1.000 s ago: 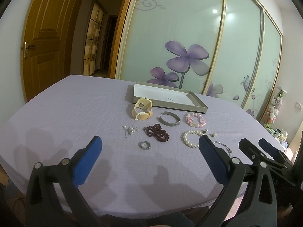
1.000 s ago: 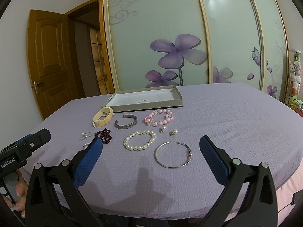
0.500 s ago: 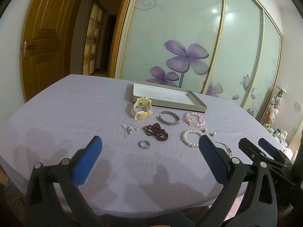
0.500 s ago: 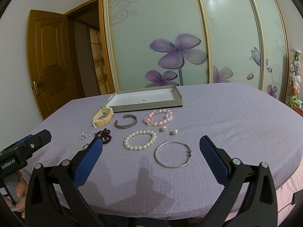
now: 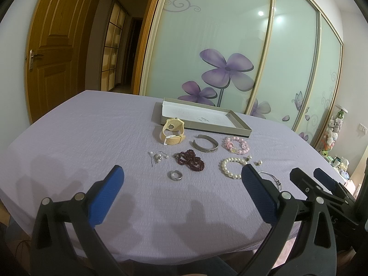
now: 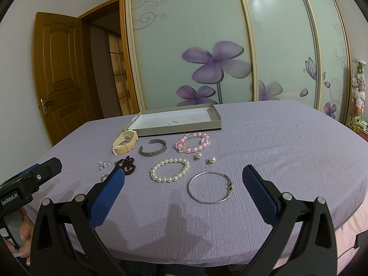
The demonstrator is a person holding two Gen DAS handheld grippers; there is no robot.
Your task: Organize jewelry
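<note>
Jewelry lies on a purple tablecloth (image 5: 80,138) in front of a shallow grey box (image 5: 239,127) with a white inside. There is a cream watch (image 5: 172,133), a grey cuff (image 5: 205,143), a pink bead bracelet (image 5: 235,145), a dark red bead bracelet (image 5: 189,159), a white pearl bracelet (image 6: 170,169), a silver ring (image 5: 176,175), a thin silver bangle (image 6: 210,187) and small earrings (image 6: 204,157). My left gripper (image 5: 181,188) is open and empty near the table's front edge, behind the ring. My right gripper (image 6: 182,186) is open and empty, near the bangle.
Sliding glass doors with purple flowers (image 5: 227,71) stand behind the table. A wooden door (image 5: 55,46) is at the left. Stuffed toys (image 6: 357,96) hang at the far right. The box's inside is bare (image 6: 174,120).
The left gripper has drifted very slightly; the jewelry sits a little higher in its view. The right gripper and all jewelry have not moved.
</note>
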